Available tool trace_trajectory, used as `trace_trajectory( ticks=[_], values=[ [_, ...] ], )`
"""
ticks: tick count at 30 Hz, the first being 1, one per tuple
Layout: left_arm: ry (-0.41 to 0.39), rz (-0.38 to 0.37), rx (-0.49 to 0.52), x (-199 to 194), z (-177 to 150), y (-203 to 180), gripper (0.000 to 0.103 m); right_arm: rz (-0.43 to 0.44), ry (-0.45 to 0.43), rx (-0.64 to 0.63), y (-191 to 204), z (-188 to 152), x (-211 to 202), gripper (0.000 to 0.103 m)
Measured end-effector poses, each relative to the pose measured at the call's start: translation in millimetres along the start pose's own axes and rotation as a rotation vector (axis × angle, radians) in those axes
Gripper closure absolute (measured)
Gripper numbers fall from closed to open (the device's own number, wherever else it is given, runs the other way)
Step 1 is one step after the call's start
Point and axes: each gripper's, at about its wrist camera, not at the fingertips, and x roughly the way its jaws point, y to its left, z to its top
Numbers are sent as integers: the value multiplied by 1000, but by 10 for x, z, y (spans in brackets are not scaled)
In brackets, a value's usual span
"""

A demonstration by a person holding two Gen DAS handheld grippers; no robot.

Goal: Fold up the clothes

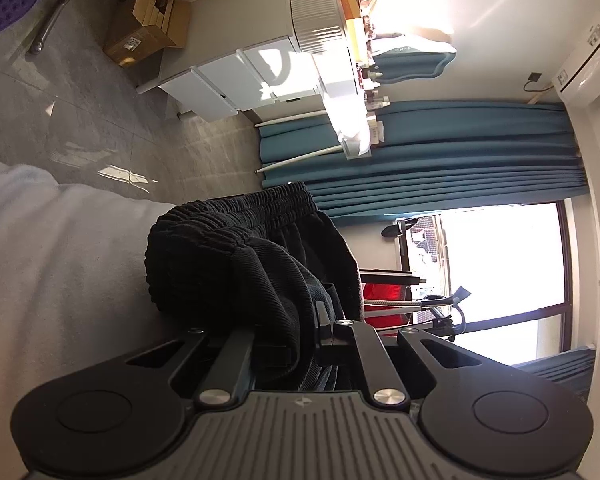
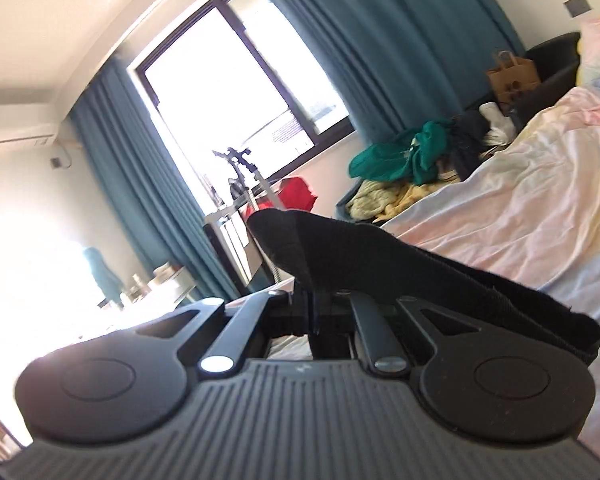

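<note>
A black corduroy garment (image 1: 228, 264) with a gathered elastic waistband is bunched in my left gripper (image 1: 300, 344), which is shut on the fabric; the cloth covers the fingertips. The left view is rolled sideways, with the white bed sheet (image 1: 40, 260) at the left. In the right wrist view, my right gripper (image 2: 312, 300) is shut on a black edge of the same garment (image 2: 380, 264), which drapes away to the right over the pastel bedspread (image 2: 520, 200). Both ends are lifted off the bed.
A heap of green, yellow and dark clothes (image 2: 412, 160) lies at the bed's far side by a brown paper bag (image 2: 512, 76). Teal curtains (image 1: 440, 152), a bright window (image 2: 228, 92), white drawers (image 1: 236, 76), a cardboard box (image 1: 148, 24) and grey floor surround the bed.
</note>
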Motion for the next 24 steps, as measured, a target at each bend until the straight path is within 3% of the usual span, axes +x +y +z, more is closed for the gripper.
trace_trajectory(
  ticks=[11, 12, 14, 15, 18, 24],
  values=[
    [-10, 31, 17, 13, -12, -37, 92, -384, -134, 307, -832, 24, -408, 97],
    [-13, 45, 25, 12, -11, -47, 92, -426, -160, 373, -961, 15, -503, 97],
    [-17, 61, 33, 10, -13, -58, 91, -518, -209, 628, -1433, -122, -791, 97],
    [-16, 59, 25, 12, -7, -49, 91, -531, -203, 743, -1644, -242, -887, 97],
    [-11, 52, 3, 16, 9, -23, 90, -458, -136, 968, -2094, -623, -995, 96],
    [-1, 41, -51, 13, 31, 82, 87, -377, -146, 1099, -2218, -853, -1012, 91]
  ],
)
